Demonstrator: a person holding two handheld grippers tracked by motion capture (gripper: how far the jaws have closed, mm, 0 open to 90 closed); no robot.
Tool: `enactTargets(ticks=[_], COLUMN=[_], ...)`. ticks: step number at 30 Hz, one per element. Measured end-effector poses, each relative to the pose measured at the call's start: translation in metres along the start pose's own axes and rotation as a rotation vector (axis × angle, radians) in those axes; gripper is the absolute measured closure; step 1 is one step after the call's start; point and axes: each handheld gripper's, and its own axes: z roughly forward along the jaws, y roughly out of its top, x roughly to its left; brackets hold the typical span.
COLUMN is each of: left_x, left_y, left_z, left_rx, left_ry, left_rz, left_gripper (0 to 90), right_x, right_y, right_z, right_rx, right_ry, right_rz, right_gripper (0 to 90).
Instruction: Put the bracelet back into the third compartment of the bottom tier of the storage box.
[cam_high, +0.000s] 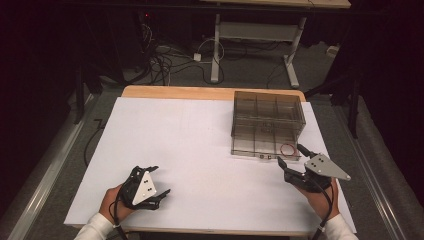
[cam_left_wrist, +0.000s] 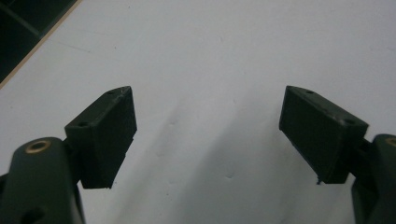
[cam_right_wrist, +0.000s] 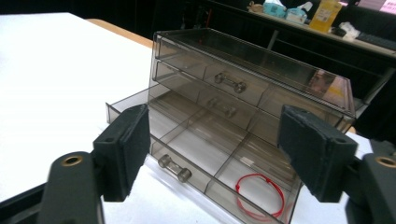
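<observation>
Fingers of the right gripper (cam_high: 292, 157) stand spread, nothing between them, just in front of the pulled-out bottom drawer (cam_right_wrist: 187, 154) of a smoky clear drawer box (cam_high: 267, 122) at the table's (cam_high: 190, 135) far right. A red loop (cam_right_wrist: 260, 195) lies in the drawer's right-hand compartment; the drawer's small handle (cam_right_wrist: 174, 168) faces the gripper. Left gripper (cam_high: 160, 181) fingers are likewise spread and empty, low over bare white tabletop at the near left, well apart from the box.

Both grippers' jaws wide apart
</observation>
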Motion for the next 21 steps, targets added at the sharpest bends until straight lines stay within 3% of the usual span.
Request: enactTargets(ticks=[10, 11, 17, 21], left_x=[0.001, 0.001, 0.003, 0.003], left_y=[0.003, 0.003, 0.004, 0.003], left_z=[0.0, 0.0, -0.001, -0.001], left_rx=[-0.013, -0.014, -0.023, -0.023], left_ry=[0.014, 0.017, 0.017, 0.012], left_rz=[-0.013, -0.015, -0.019, -0.019], left_gripper=[18.2, 18.2, 18.2, 18.2], right_x=[0.01, 0.011, 0.018, 0.021], right_y=[-0.007, -0.008, -0.015, -0.02], right_z=[-0.011, -0.012, -0.019, -0.023], right_rx=[-0.011, -0.005, 0.012, 0.024], right_ry=[0.04, 0.047, 0.074, 0.084], right_rz=[-0.046, -0.042, -0.065, -0.076], right_gripper=[56.4, 56.7, 78.9, 86.7])
